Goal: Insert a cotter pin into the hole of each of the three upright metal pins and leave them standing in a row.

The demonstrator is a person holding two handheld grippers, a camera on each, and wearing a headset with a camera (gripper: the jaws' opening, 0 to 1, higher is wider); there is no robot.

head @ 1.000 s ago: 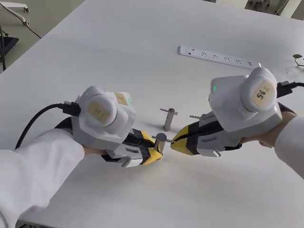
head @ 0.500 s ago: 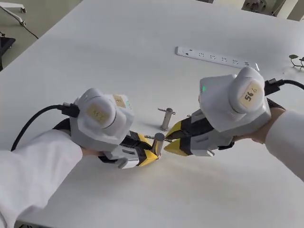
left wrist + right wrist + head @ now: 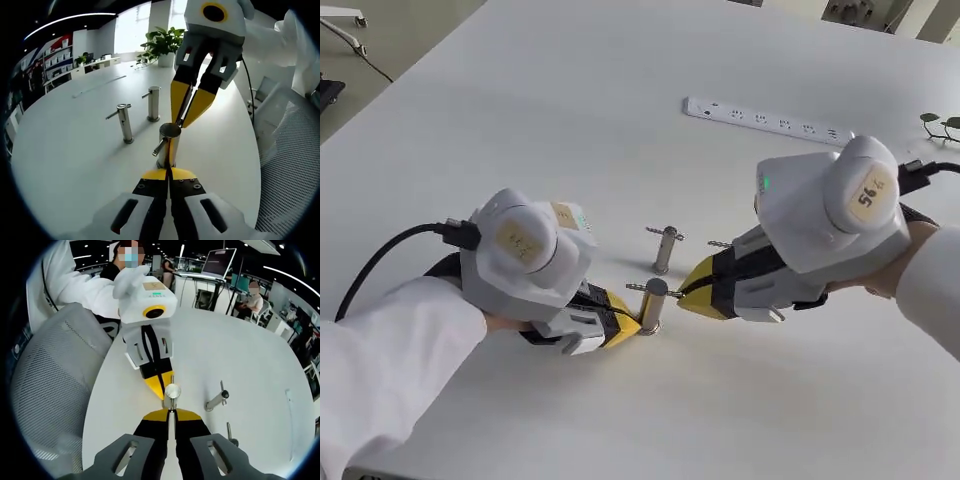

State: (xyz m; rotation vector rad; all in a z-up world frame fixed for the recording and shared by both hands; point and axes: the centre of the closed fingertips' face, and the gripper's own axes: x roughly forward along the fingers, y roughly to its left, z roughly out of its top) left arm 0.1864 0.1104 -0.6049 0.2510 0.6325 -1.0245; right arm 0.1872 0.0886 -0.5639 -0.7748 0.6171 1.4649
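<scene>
The near metal pin (image 3: pixel 652 305) stands upright, and my left gripper (image 3: pixel 624 327) is shut on its lower part. A thin cotter pin (image 3: pixel 637 288) passes through its hole and pokes out on the left. My right gripper (image 3: pixel 686 290) is shut on the cotter pin's other end, just right of the pin. In the left gripper view the near pin (image 3: pixel 169 145) rises from my left gripper (image 3: pixel 169 173), with the right gripper (image 3: pixel 186 107) coming down from above. A second pin (image 3: pixel 664 249) stands behind with a cotter pin through it. A third pin (image 3: pixel 153 103) stands further along.
A white power strip (image 3: pixel 767 122) lies at the back of the white table (image 3: pixel 520 120). In the right gripper view, the other two pins (image 3: pixel 217 400) (image 3: pixel 230 434) stand to the right, a mesh chair (image 3: pixel 45 385) is at the left, and people sit in the background.
The right gripper pressed in against the near pin half a second ago and has since drawn back slightly to the right. The left gripper keeps its hold. The camera has shifted a little.
</scene>
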